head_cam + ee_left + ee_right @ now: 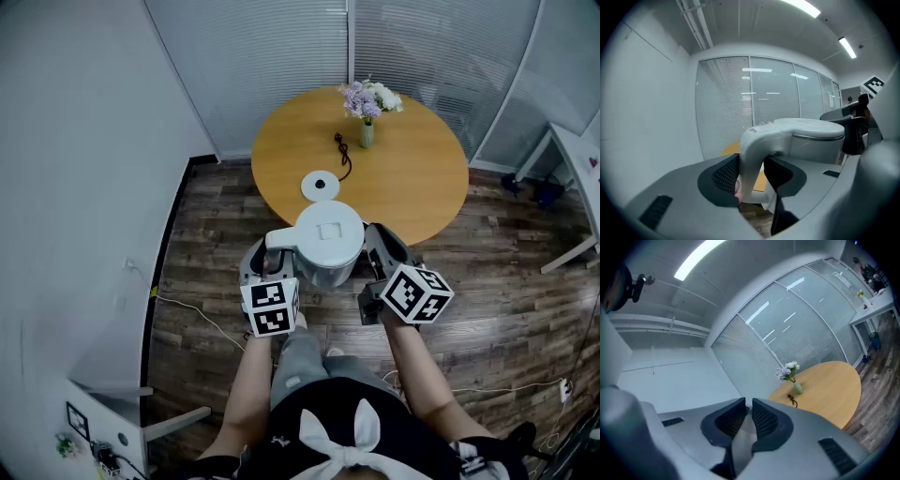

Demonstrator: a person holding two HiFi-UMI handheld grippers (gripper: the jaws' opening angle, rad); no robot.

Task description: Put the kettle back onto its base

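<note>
Left hand-held gripper (752, 174) clamps the kettle (328, 246) by its handle; right hand-held gripper (748, 409) closed, empty. Best lowered level, centred on base (321, 185).

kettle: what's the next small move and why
Probably carry the kettle forward over the table toward the base. The left gripper grips its handle, the kettle hangs at the table's near edge, and the base lies bare further in.
</note>
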